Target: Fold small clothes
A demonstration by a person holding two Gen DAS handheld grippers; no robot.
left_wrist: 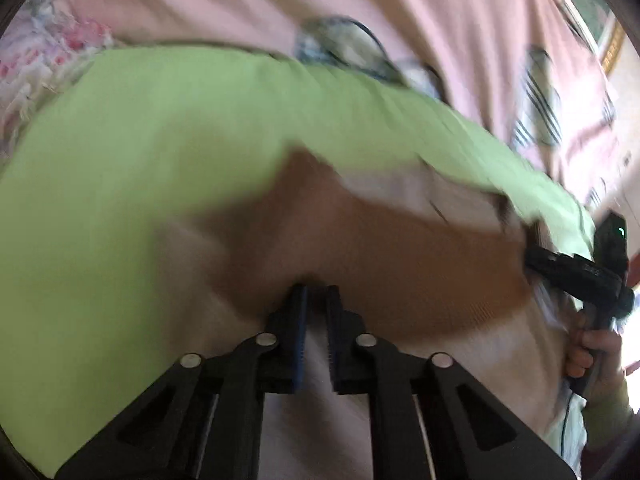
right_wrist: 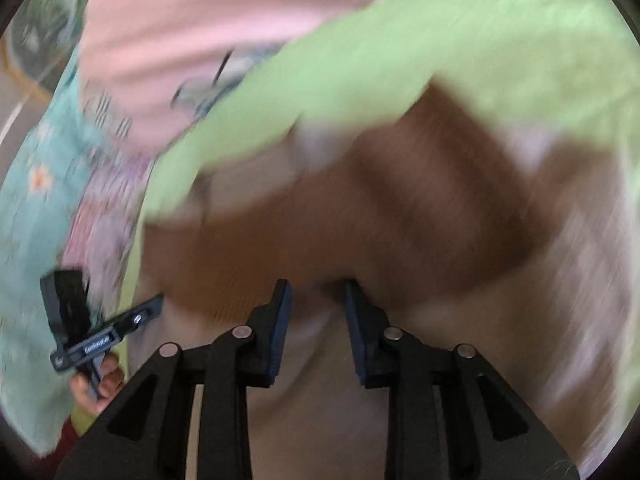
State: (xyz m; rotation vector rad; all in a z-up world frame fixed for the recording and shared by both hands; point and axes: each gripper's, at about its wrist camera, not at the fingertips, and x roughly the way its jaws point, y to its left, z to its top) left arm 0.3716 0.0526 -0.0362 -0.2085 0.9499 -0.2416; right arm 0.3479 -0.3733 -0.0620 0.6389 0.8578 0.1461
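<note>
A small cream garment with a wide brown band (left_wrist: 400, 260) (right_wrist: 320, 232) lies on a light green cloth (left_wrist: 160, 140) (right_wrist: 480, 40). My left gripper (left_wrist: 315, 292) points down at the band's near edge with its jaws almost together. Blur hides whether any cloth is pinched. My right gripper (right_wrist: 318, 288) stands with its jaws part way apart at the same band, and flat cream cloth shows in the gap. Each view catches the other tool at the garment's side: the right gripper (left_wrist: 532, 256) and the left gripper (right_wrist: 156, 304).
The green cloth rests on a pink patterned bedsheet (left_wrist: 400, 0) (right_wrist: 200, 20). A teal floral cloth (right_wrist: 32, 200) hangs at the left. A person's hand (left_wrist: 592, 348) (right_wrist: 100, 384) grips each tool's handle. Both views are motion blurred.
</note>
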